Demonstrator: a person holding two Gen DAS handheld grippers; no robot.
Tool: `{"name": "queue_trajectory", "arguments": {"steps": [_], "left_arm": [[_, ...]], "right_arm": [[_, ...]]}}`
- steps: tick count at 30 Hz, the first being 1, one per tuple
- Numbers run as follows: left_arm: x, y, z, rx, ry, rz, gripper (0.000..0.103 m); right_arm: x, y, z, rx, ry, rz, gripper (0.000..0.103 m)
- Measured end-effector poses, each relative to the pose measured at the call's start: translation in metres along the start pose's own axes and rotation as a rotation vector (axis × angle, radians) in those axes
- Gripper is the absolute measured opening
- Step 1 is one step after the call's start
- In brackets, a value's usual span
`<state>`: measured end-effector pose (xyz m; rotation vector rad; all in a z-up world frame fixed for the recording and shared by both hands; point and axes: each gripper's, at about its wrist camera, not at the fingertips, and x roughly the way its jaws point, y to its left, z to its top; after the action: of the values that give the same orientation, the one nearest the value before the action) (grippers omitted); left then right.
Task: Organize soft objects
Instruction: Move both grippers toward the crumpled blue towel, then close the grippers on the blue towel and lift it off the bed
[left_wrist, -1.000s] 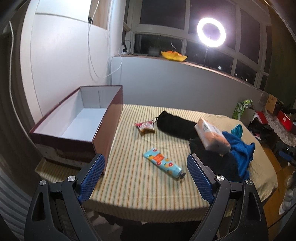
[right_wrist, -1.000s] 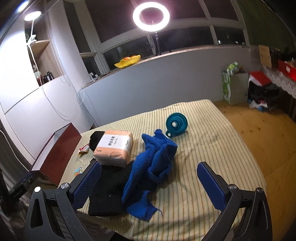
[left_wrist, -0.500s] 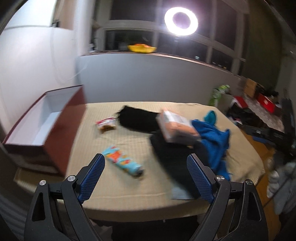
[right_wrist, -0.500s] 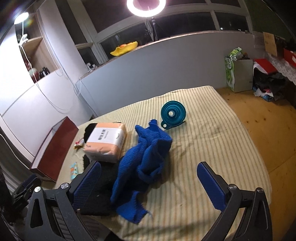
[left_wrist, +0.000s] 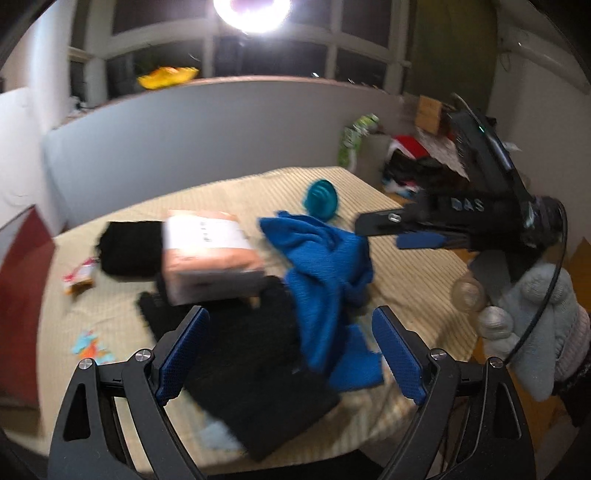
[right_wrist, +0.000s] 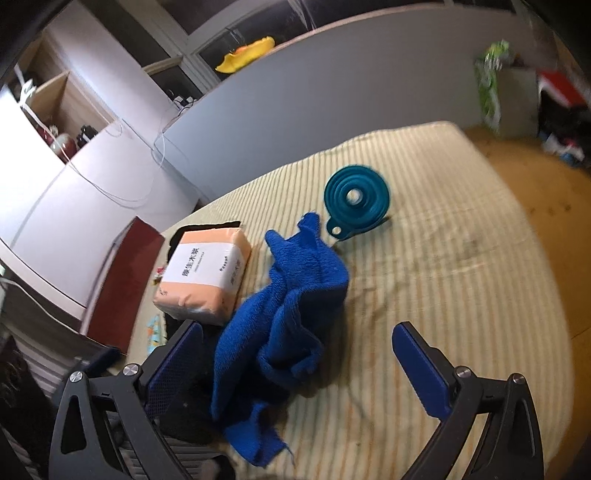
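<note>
Two grippers hover over the striped bench (right_wrist: 461, 229), each with its jaws spread wide and nothing between them. The left gripper (left_wrist: 290, 354) hangs above a black cloth (left_wrist: 251, 373) whose near end runs out of sight beneath it. The right gripper (right_wrist: 297, 365) sits over the crumpled blue towel (right_wrist: 291, 306), which lies partly across that black cloth, so the cloth's full shape stays hidden. A peach tissue pack (right_wrist: 203, 280) rests on the black fabric just left of the towel; behind it another dark bundle (left_wrist: 129, 251) is half covered. A teal funnel (right_wrist: 356, 201) lies on its side just beyond the towel. In the left wrist view, blur smears a small snack packet (left_wrist: 77, 278) and a colourful tube (left_wrist: 92, 345); the red box (right_wrist: 125, 284) is cut off at the frame edge.
</note>
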<state>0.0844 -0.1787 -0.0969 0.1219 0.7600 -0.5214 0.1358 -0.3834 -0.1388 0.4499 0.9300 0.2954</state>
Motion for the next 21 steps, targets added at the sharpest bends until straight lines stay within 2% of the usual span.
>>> {"name": "queue_trajectory", "arguments": {"steps": [3,6,10,13,16,18,20,21], "left_arm": [[0.021,-0.008,0.007,0.023,0.048,-0.016,0.086],[0.036,-0.012,0.011,0.037,0.094,-0.039,0.078],[0.048,-0.019,0.017,0.063,0.128,-0.05,0.071],[0.056,-0.024,0.019,0.085,0.148,-0.046,0.062],[0.061,-0.024,0.02,0.084,0.153,-0.049,0.061],[0.066,-0.024,0.019,0.083,0.163,-0.045,0.059],[0.071,-0.024,0.017,0.074,0.179,-0.05,0.047],[0.077,-0.024,0.018,0.071,0.186,-0.051,0.045]], "right_arm": [[0.012,-0.004,0.007,0.01,0.032,0.013,0.095],[0.024,-0.008,0.012,0.037,0.079,0.049,0.092],[0.033,-0.012,0.016,0.065,0.11,0.096,0.09],[0.039,-0.014,0.017,0.085,0.129,0.127,0.088],[0.045,-0.013,0.017,0.082,0.145,0.135,0.082],[0.051,-0.012,0.015,0.085,0.16,0.144,0.073],[0.055,-0.015,0.013,0.097,0.173,0.152,0.066],[0.058,-0.016,0.012,0.105,0.181,0.153,0.063]]}}
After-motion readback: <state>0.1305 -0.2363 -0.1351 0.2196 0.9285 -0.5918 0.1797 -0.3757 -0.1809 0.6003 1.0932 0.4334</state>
